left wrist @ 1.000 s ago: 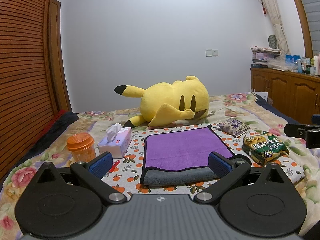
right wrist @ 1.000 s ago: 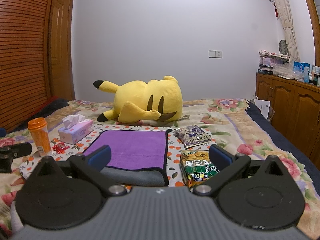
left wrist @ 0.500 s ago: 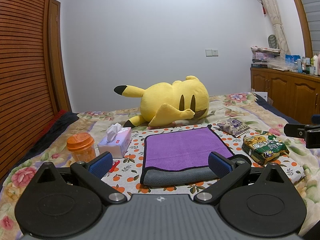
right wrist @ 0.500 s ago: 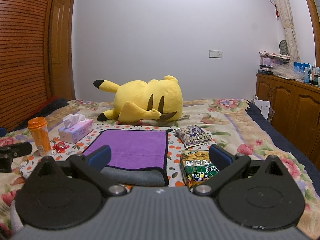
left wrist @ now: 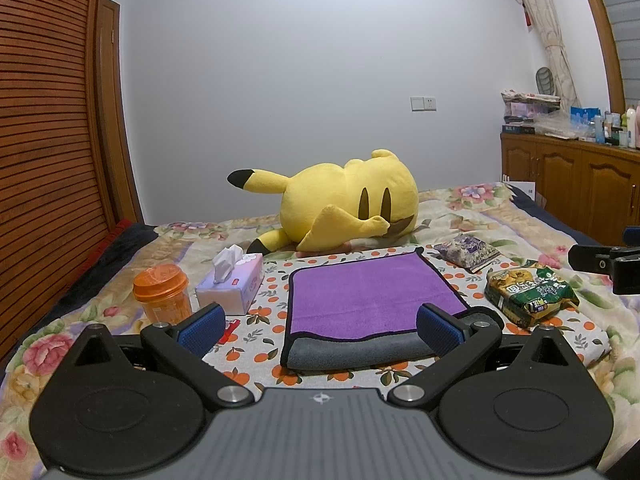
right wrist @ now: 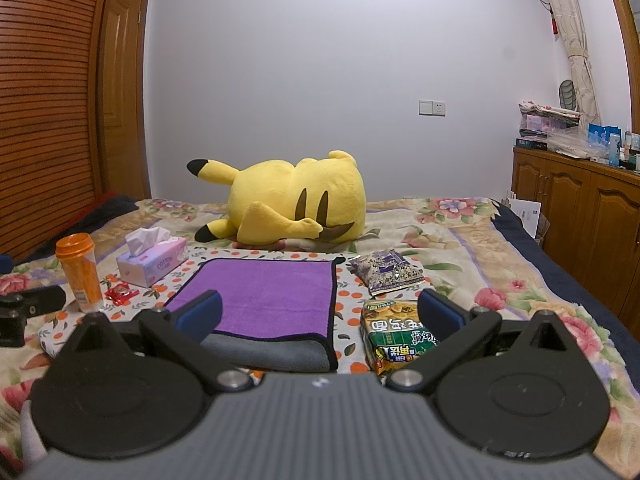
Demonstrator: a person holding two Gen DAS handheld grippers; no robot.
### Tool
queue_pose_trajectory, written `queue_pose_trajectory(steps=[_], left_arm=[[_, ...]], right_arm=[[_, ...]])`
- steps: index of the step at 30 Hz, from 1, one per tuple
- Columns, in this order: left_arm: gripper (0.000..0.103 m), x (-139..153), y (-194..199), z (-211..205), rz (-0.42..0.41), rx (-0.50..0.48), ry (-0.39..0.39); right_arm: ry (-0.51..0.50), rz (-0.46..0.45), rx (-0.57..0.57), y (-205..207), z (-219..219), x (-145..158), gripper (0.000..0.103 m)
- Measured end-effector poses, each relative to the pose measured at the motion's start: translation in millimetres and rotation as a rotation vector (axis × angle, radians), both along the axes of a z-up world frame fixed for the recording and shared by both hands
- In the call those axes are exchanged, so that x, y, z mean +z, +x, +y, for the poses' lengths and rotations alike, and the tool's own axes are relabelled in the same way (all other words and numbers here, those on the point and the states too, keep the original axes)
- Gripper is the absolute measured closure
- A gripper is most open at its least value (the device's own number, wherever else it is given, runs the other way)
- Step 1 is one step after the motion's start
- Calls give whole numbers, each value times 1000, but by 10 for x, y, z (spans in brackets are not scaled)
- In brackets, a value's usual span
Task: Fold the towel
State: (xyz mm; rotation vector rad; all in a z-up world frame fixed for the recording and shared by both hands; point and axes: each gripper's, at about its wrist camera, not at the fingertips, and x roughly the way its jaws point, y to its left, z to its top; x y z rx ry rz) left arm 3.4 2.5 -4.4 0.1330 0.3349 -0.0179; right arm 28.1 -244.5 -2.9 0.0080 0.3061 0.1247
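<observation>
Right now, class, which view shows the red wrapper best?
The right wrist view: the red wrapper lies whole, between cup and towel. In the left wrist view only a sliver shows behind a finger.

**Readable print on the bed**

The tissue box [right wrist: 152, 266], left of the purple towel [right wrist: 266, 294], carries the word "COTTON" on its side. The green snack bag [right wrist: 396, 334], right of the towel, bears large white Chinese characters, seen upside down. Print on the purple packet [right wrist: 386, 272] behind it is too small to read.
</observation>
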Motion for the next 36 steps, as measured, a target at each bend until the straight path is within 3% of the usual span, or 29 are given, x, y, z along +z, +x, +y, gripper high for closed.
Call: queue_pose_trajectory(steps=[19, 36], left_arm=[[0, -6, 3, 13, 6, -1, 3], [0, -131, 192, 3, 115, 3, 8]], right_arm=[[1, 3, 3, 10, 17, -2, 0], [-23, 54, 13, 174, 104, -93, 0]])
